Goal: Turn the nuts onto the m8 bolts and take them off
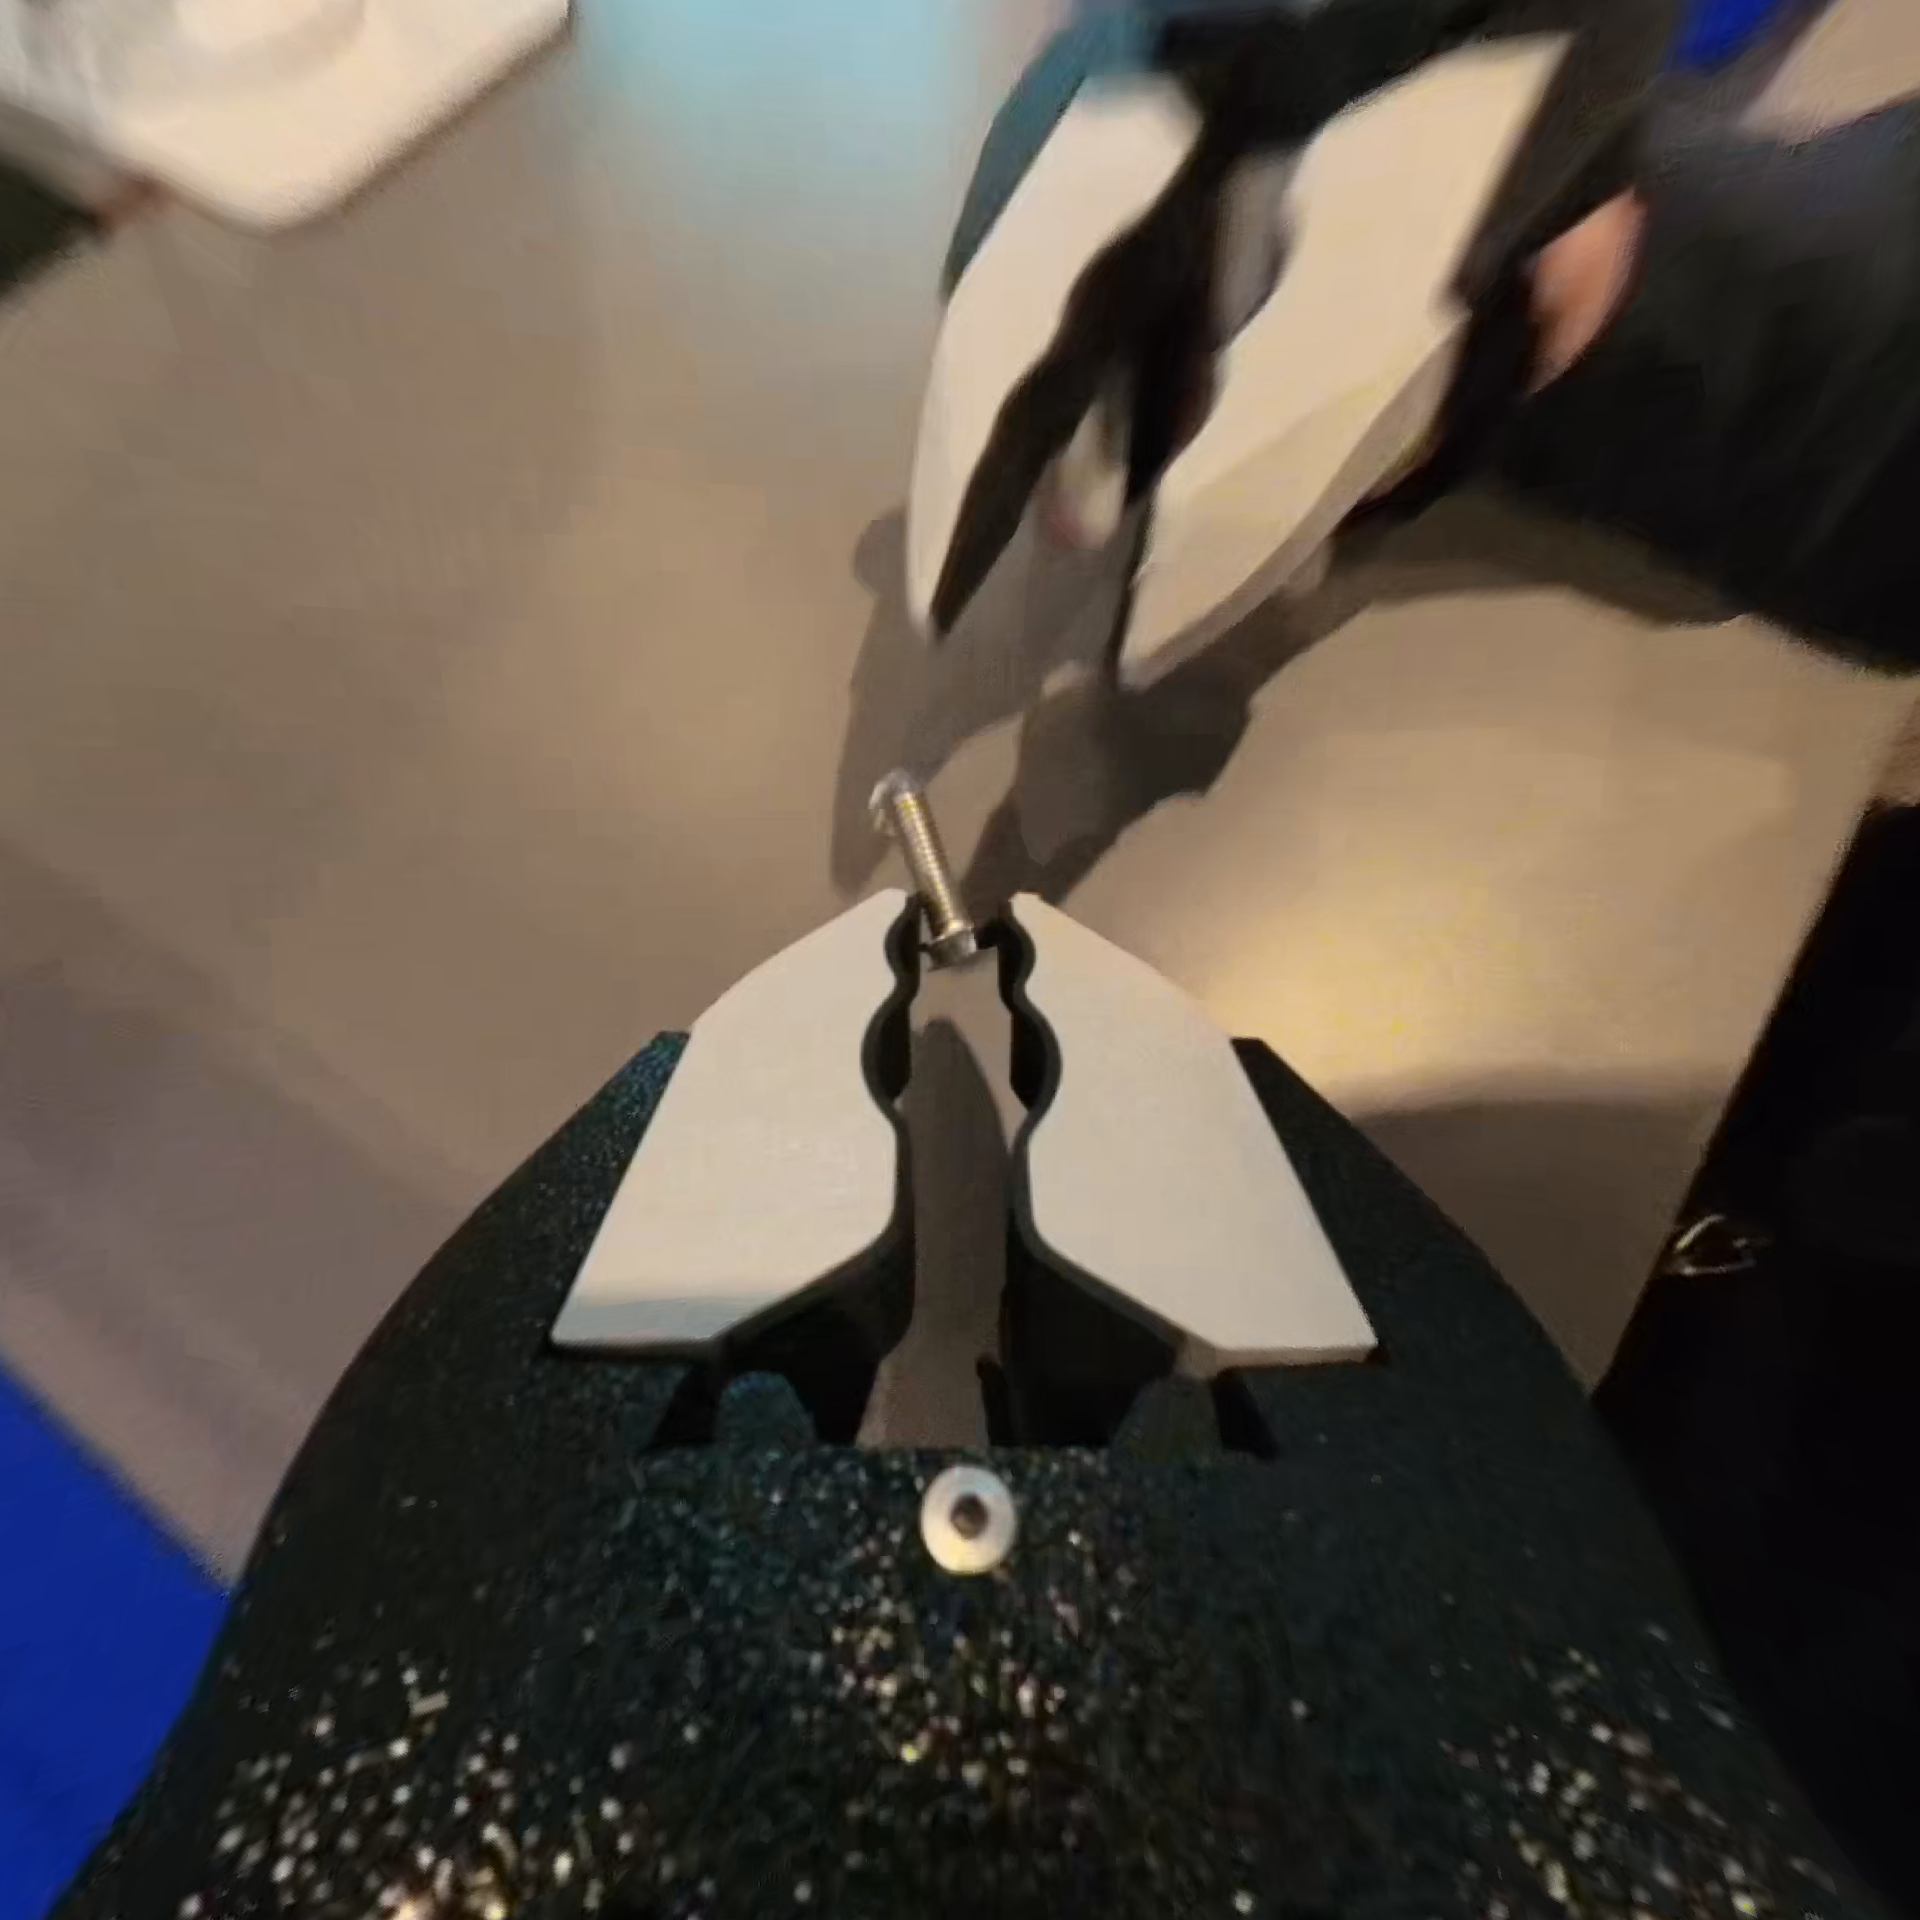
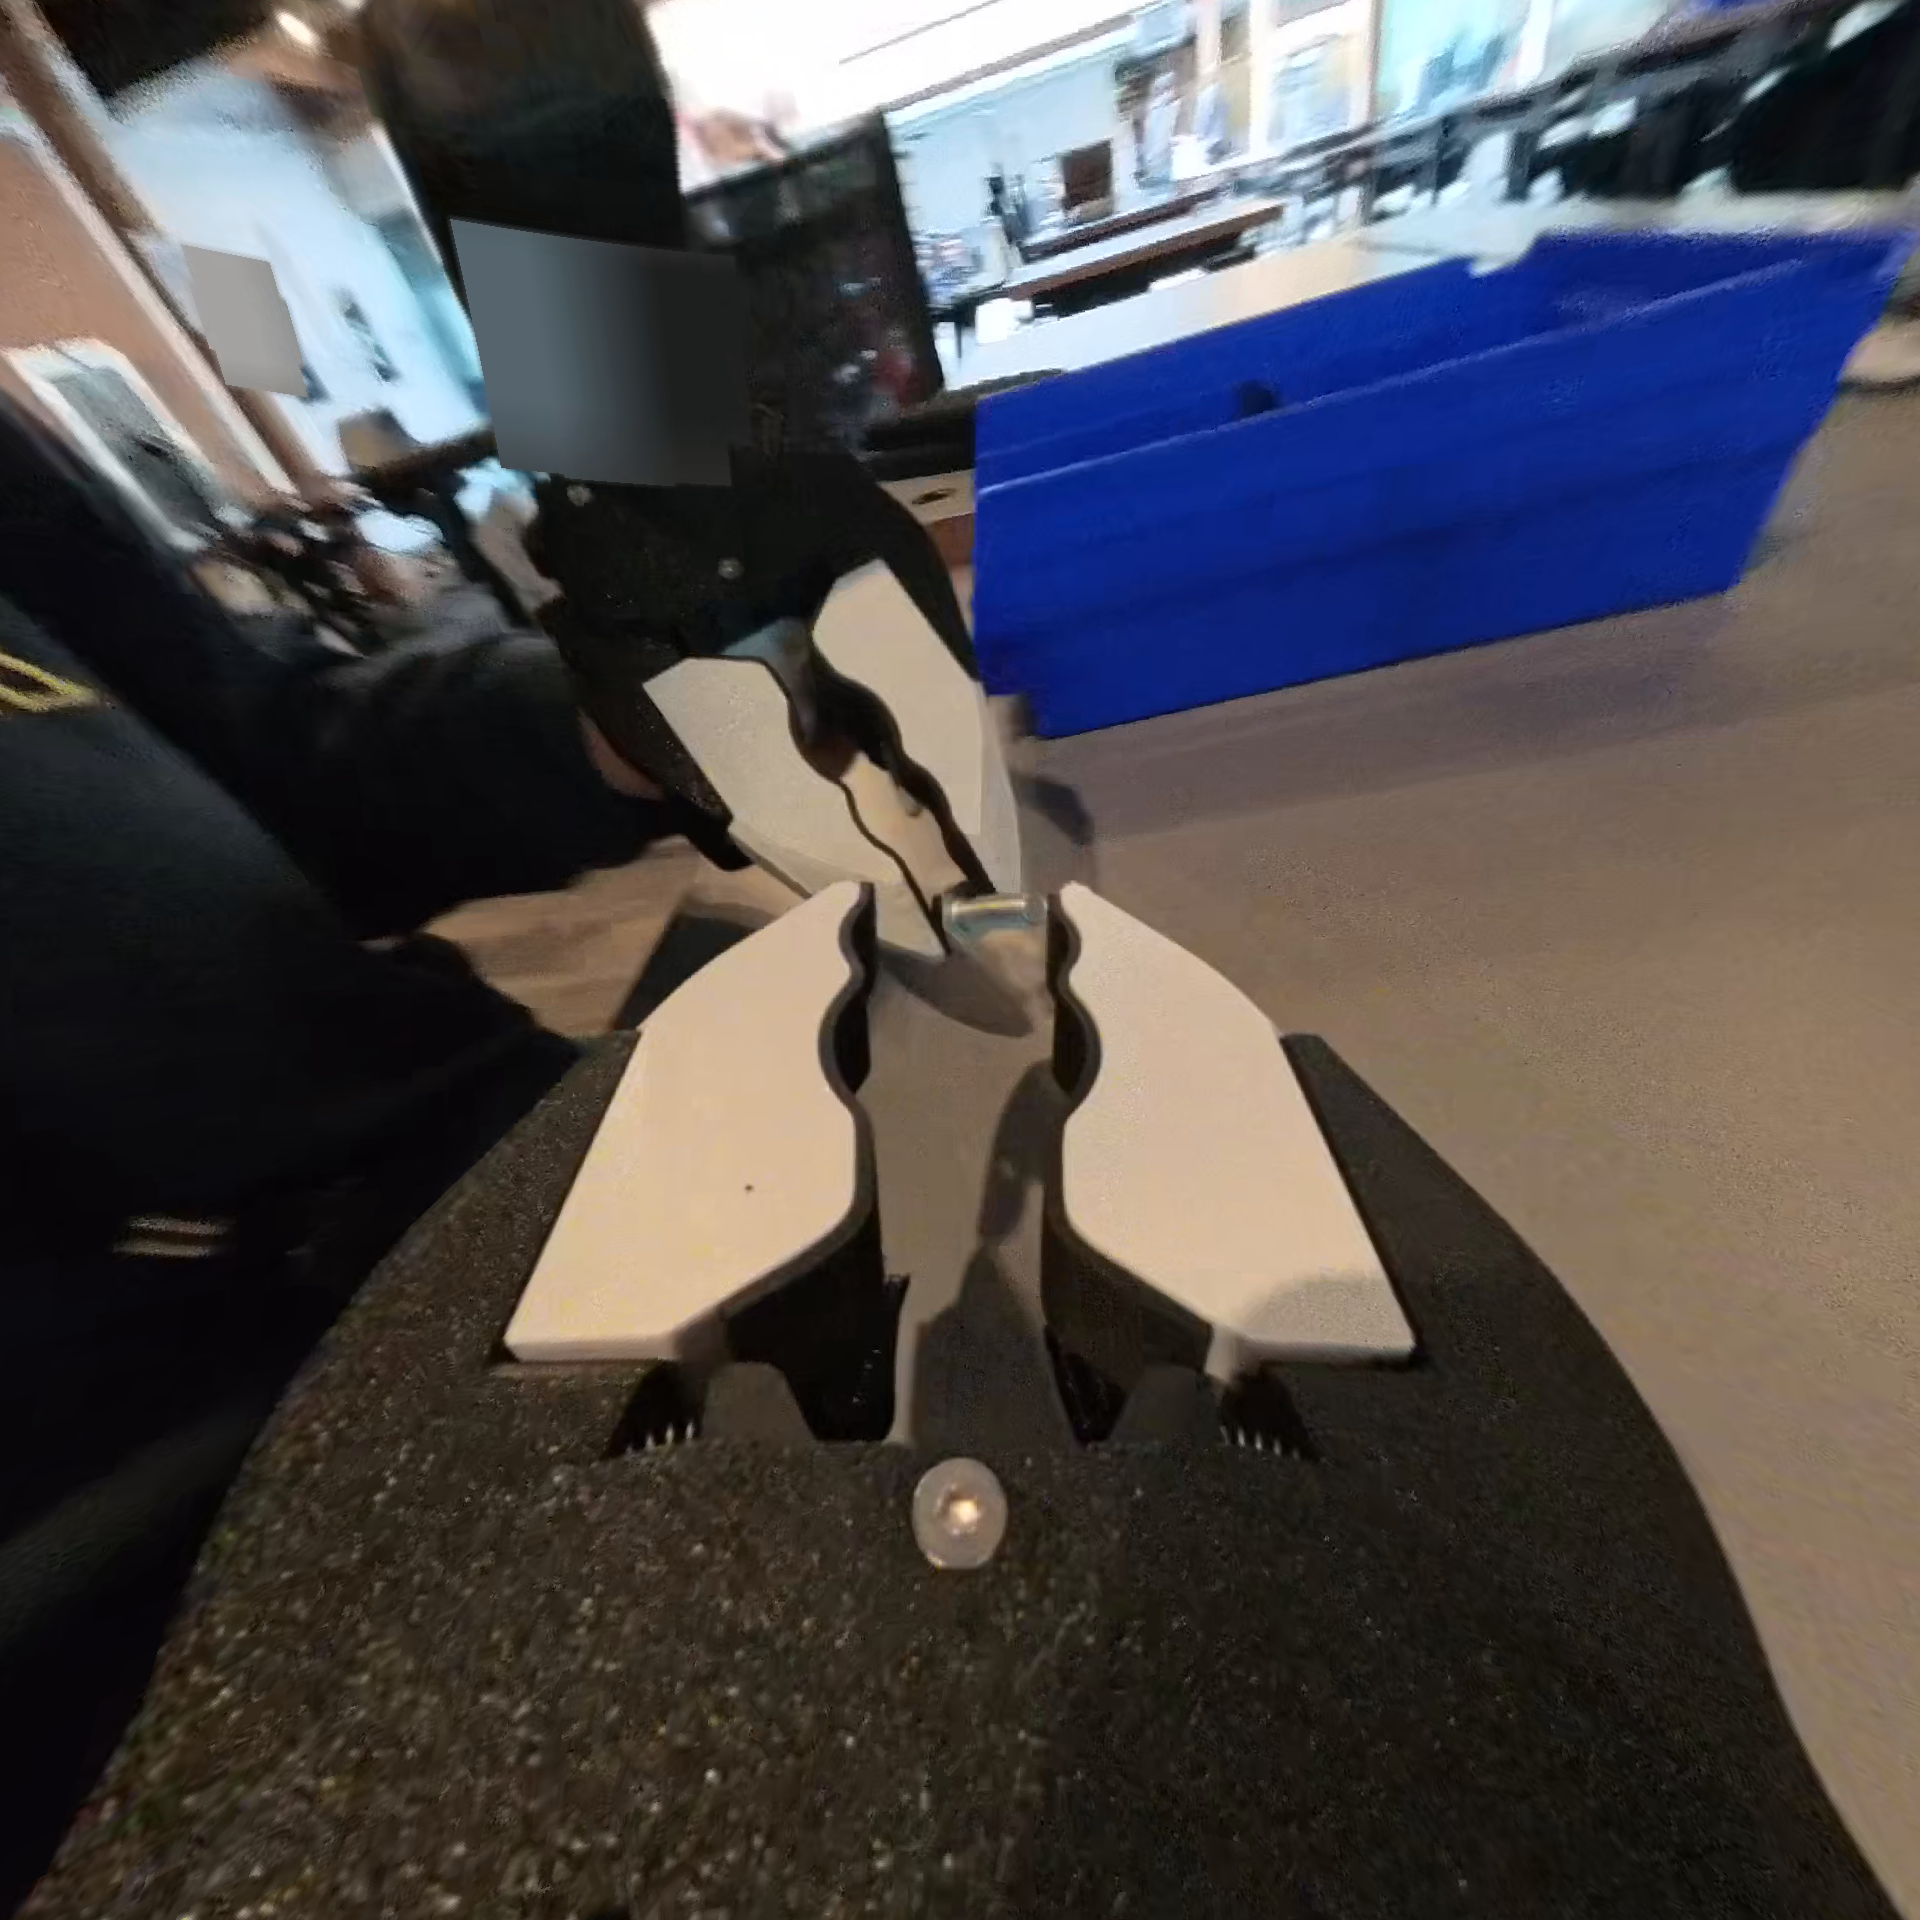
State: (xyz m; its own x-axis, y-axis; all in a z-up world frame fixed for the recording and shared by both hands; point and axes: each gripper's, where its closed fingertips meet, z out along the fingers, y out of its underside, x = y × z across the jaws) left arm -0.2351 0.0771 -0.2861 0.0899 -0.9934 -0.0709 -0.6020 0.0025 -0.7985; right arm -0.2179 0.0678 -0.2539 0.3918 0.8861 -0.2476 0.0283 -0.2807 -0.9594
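Note:
My left gripper [image 1: 956, 920] is shut on a small silver bolt [image 1: 923, 873]. The bolt sticks out past the fingertips, tilted up and left, with its rounded head at the far end. My right gripper [image 1: 1039, 639] hangs blurred above and to the right of the bolt, fingers apart and pointing down at it, not touching. In the right wrist view my right gripper [image 2: 961, 899] is open and holds nothing I can see. The bolt [image 2: 987, 912] shows between its fingertips, held by the left gripper [image 2: 961, 883] coming from the upper left. I see no nut clearly.
A grey tabletop [image 1: 416, 623] lies under both grippers. A blue bin [image 2: 1403, 468] stands at the back right. A white object [image 1: 291, 94] sits at the far left. A gloved hand [image 1: 1714, 364] holds the right gripper, and a person in dark clothing [image 2: 156, 935] fills the left. One gripper's finger ends stand about 5 cm off the other's.

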